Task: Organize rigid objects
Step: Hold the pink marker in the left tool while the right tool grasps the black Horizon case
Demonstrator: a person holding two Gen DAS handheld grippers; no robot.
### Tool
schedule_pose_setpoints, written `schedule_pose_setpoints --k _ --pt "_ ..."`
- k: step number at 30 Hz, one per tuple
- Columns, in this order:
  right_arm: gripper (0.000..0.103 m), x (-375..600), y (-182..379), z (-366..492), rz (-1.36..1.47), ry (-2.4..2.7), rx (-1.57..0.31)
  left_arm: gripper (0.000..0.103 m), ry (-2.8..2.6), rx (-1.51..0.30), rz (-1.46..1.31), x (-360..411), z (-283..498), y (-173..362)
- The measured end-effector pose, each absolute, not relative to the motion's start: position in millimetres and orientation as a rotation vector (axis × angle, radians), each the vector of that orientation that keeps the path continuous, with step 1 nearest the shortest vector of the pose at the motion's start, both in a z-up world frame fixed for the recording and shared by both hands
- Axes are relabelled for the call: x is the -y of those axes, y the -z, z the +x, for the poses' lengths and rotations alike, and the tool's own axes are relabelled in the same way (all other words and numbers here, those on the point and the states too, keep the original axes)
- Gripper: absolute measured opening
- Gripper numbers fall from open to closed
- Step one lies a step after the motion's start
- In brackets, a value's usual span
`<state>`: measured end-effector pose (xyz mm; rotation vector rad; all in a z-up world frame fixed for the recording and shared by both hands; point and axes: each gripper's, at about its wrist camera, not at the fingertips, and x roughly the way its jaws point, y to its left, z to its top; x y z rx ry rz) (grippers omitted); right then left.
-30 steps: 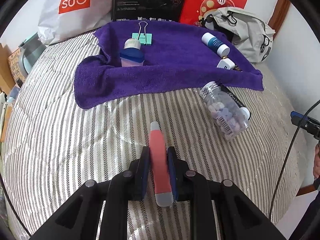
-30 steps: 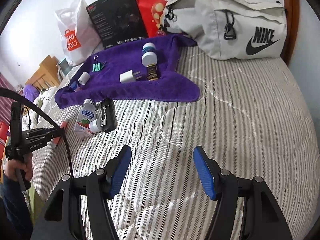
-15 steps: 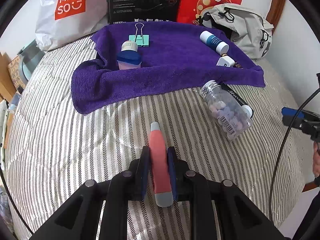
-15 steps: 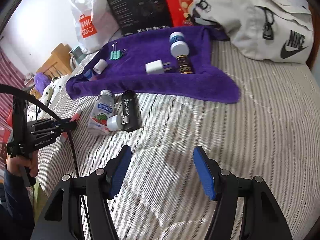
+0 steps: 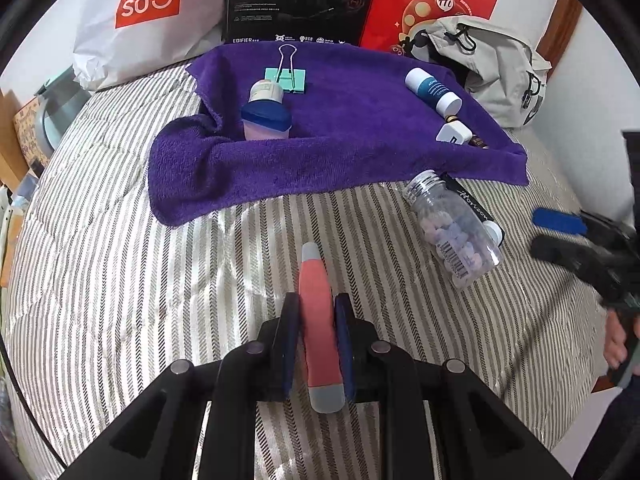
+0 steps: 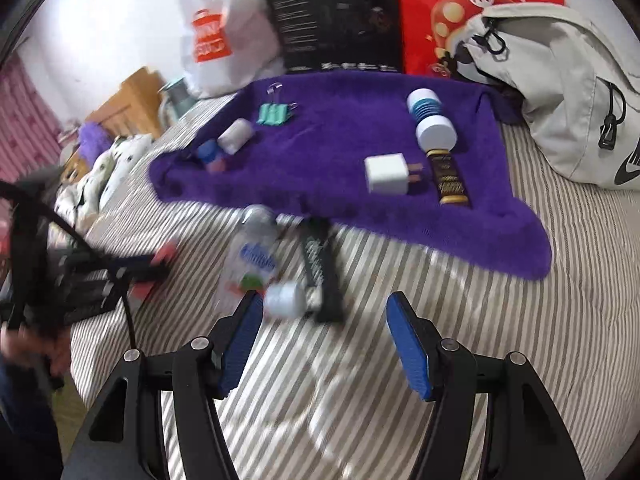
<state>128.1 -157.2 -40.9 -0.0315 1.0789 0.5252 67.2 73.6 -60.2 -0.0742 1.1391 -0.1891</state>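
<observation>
My left gripper (image 5: 317,306) is shut on a pink stick with grey ends (image 5: 318,312), held over the striped bedspread short of the purple towel (image 5: 340,152). On the towel lie a green binder clip (image 5: 286,76), a small blue-capped bottle (image 5: 266,120), a white and blue tube (image 5: 432,90) and a white charger (image 6: 386,174). A clear bottle of pills (image 5: 452,232) and a black flat case (image 6: 322,268) lie on the bedspread just off the towel. My right gripper (image 6: 324,316) is open, its fingers just short of the pill bottle (image 6: 256,256) and the case.
A white shopping bag (image 5: 144,16), a black box (image 5: 296,0) and a red bag (image 5: 432,4) stand behind the towel. A grey sling bag (image 6: 560,92) lies at the back right. The bed's left edge drops to a wooden stand (image 6: 132,104).
My right gripper has swung left and closer to the pill bottle and black case, still open. My left gripper has carried the pink stick a little nearer the towel.
</observation>
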Motion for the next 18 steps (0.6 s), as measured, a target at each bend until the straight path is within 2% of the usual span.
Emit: schedule_pose_setpoints --k 7,9,11,15,18 --pt "0.064 139 56 159 -0.127 -0.531 -1.118 0.018 0.197 -1.138 -0.1 -77 64 61" --pt "0.058 132 59 160 -0.176 -0.518 -1.113 0.018 0.2 -1.138 -0.107 -78 64 61" --pt "0.044 123 63 159 -0.224 -0.533 -1.119 0.018 0.202 -1.139 -0.108 -78 65 61" --pt "0.035 109 69 153 -0.32 -0.544 -1.083 0.018 0.207 -1.14 -0.109 -78 66 62" --pt "0.022 116 68 152 -0.297 -0.546 -1.091 0.018 0.211 -1.139 -0.11 -79 67 62"
